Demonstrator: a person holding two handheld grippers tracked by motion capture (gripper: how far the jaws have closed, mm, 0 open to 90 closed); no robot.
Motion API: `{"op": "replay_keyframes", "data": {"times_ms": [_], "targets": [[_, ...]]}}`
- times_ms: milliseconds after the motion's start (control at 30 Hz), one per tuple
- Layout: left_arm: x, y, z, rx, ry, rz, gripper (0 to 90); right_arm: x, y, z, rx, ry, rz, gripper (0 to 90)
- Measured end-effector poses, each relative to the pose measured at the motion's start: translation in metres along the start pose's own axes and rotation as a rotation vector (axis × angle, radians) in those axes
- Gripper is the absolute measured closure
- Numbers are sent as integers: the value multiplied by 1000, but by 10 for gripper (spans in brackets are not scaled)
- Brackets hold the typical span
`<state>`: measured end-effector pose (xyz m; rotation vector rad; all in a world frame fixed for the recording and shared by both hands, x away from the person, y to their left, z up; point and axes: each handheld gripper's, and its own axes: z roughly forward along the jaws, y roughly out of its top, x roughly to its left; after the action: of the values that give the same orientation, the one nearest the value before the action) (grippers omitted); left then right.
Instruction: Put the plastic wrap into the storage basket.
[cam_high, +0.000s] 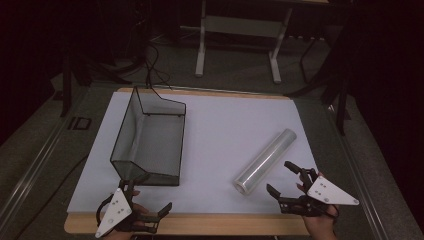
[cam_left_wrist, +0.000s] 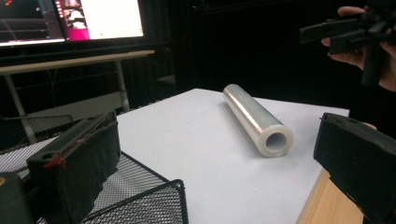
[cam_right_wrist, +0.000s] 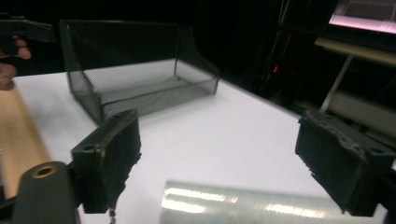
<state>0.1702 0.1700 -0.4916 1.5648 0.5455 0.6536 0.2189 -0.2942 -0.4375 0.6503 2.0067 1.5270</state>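
A roll of clear film (cam_high: 267, 160) lies diagonally on the white sheet (cam_high: 225, 130), right of centre. A black wire-mesh tray (cam_high: 150, 140) stands left of centre. My right gripper (cam_high: 278, 176) hovers open just beside the roll's near end, not touching it. In the right gripper view the roll (cam_right_wrist: 233, 203) lies low between the wide-apart jaws of the gripper (cam_right_wrist: 219, 140), with the tray (cam_right_wrist: 140, 79) beyond. My left gripper (cam_high: 152, 194) is open at the tray's near corner. In its own view this gripper (cam_left_wrist: 219, 135) holds nothing, and the roll (cam_left_wrist: 254, 116) lies ahead.
The sheet covers a wooden table whose bare edge (cam_high: 200, 225) runs along the front. Behind the table are white desk legs (cam_high: 200, 45) and cables on the floor. A lit monitor (cam_left_wrist: 70, 21) stands beyond the tray. The other hand's gripper (cam_left_wrist: 345, 32) hangs at the upper right.
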Motion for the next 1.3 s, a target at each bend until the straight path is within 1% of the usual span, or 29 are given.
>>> {"op": "replay_keyframes", "data": {"times_ms": [67,133,167,200,233,333,400,433,467,533,633,667,700,767,800,867,900,933,967,1000,1033,1067,1100,1133,1167,1200,1233,1267,1300], "targets": [[-2,1,1,1,-6,9,12,2,4,-3,24,33,26,109],[-3,2,1,3,-13,15,12,5,7,-4,53,65,20,87],[-3,2,1,3,-13,15,12,5,7,-4,53,65,20,87],[-5,3,2,14,-21,28,12,12,9,-4,62,43,-40,82],[-5,3,2,14,-21,28,12,12,9,-4,62,43,-40,82],[-6,5,1,15,-30,39,12,17,14,-5,69,33,-91,81],[-6,6,1,8,-32,38,12,18,17,-4,76,13,-106,82],[-6,7,1,1,-36,33,12,17,18,-4,78,15,-106,82],[-6,7,0,-2,-36,32,12,14,21,-1,102,10,-91,82],[-6,7,0,-7,-38,30,12,10,25,2,105,-16,-96,83],[-5,4,2,-1,-39,21,12,2,34,7,99,-69,-82,89],[-5,4,2,3,-39,21,12,0,37,10,100,-103,-80,99],[-5,4,3,7,-39,20,12,-2,39,11,93,-119,-84,99],[-5,3,4,4,-43,19,12,-7,45,17,88,-171,-61,99],[-5,3,4,4,-43,21,12,-11,48,21,88,-212,-33,99],[-6,3,5,7,-48,17,12,-17,50,27,98,-247,11,99],[-7,3,6,7,-50,16,12,-19,51,31,119,-286,52,99],[-7,3,6,8,-52,15,12,-24,51,36,161,-331,95,99],[-7,2,6,8,-55,17,12,-26,52,38,174,-322,121,99],[-8,3,6,11,-54,21,12,-30,52,42,206,-343,173,103],[-9,3,7,11,-55,24,12,-32,52,45,222,-371,198,130],[-9,3,7,11,-56,28,12,-36,53,48,246,-377,232,121],[-9,3,7,10,-58,28,12,-39,53,50,258,-391,255,120],[-10,3,8,12,-58,29,12,-42,54,53,270,-423,273,120],[-10,3,8,12,-58,29,12,-42,54,53,270,-423,273,120],[-10,3,8,13,-58,31,12,-45,54,56,277,-428,292,101],[-10,3,9,16,-59,32,12,-52,54,61,292,-451,349,92],[-10,3,9,18,-58,34,12,-55,53,64,305,-473,366,89],[-11,3,9,18,-57,32,12,-58,52,67,326,-503,367,83]]}}
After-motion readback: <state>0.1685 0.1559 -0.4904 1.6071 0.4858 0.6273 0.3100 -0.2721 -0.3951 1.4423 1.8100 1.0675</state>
